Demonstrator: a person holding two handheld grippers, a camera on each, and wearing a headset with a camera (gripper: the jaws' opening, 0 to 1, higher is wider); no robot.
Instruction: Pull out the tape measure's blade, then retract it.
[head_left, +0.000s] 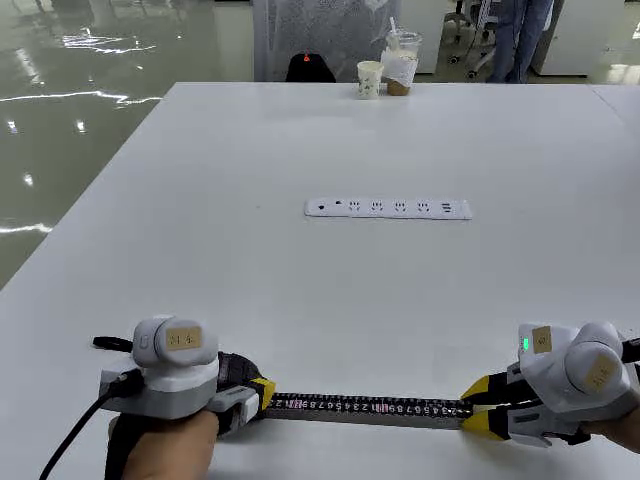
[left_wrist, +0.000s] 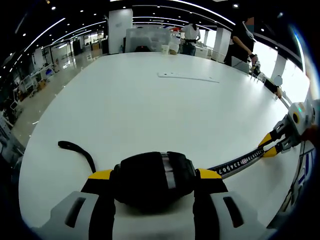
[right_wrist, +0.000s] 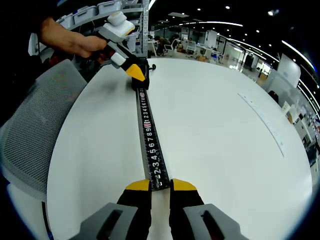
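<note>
Head view: left tongs clamped on the tape measure case, at the near edge of the white table. Blade is out, low along the table, running across to the right tongs, which pinch its end. Power strip mid-table, well apart. Cups at the far edge.

Left gripper view: black case squeezed between both yellow-tipped jaws. Wrist strap trails left on the table; blade exits right.

Right gripper view: jaws closed on the blade tip, numbered blade running straight ahead to the case.
</note>
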